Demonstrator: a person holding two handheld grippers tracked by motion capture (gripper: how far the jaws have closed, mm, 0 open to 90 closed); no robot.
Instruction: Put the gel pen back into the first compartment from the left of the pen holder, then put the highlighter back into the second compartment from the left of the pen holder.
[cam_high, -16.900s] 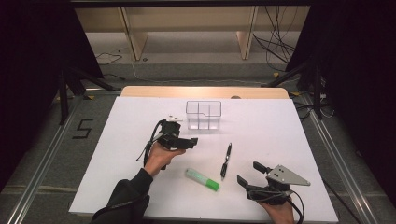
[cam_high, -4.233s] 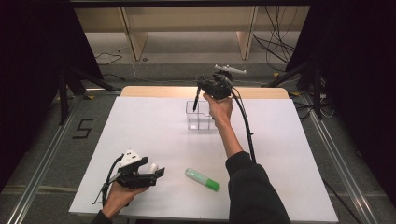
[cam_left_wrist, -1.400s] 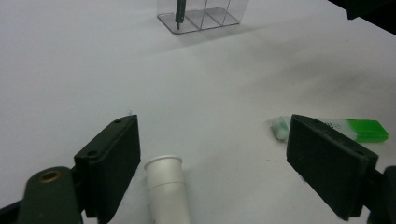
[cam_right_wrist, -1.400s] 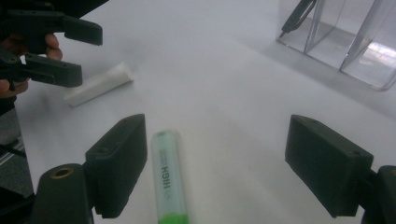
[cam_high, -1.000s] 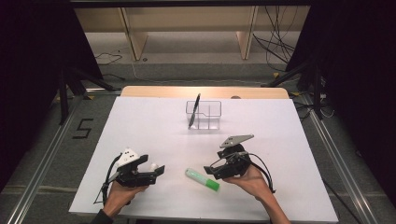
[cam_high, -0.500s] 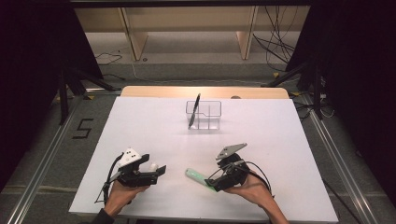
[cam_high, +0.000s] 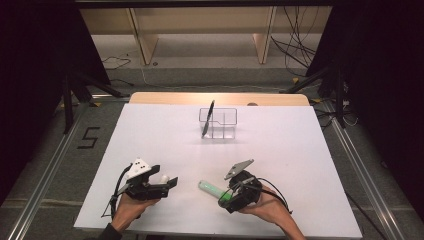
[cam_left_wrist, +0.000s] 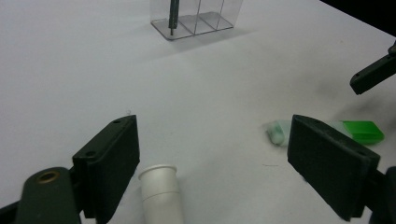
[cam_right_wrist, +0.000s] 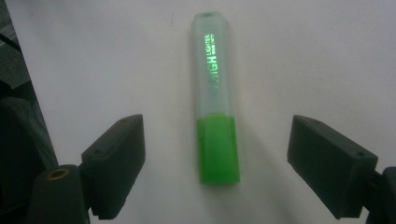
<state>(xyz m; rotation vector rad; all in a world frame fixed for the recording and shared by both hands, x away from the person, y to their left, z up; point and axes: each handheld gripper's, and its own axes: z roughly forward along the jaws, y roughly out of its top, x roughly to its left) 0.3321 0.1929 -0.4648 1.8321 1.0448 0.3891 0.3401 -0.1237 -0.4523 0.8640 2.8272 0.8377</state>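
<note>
One green highlighter (cam_right_wrist: 215, 98) lies flat on the white bench (cam_high: 310, 150), near its front edge. The right gripper (cam_high: 231, 199) is directly over its green end, and its jaws stand wide open on both sides of the highlighter without touching it. In the high view the green end is partly hidden behind this gripper; the pale cap end points toward the left gripper (cam_high: 169, 182). The left gripper rests near the front left of the bench, its jaws also wide open and holding nothing. A white tube-like part (cam_left_wrist: 160, 192) is seen between them, cut off at the bottom edge, and I cannot tell what it is. Far back stands a clear organiser (cam_high: 223, 123) with a black pen (cam_high: 208, 118) leaning in its left compartment.
</note>
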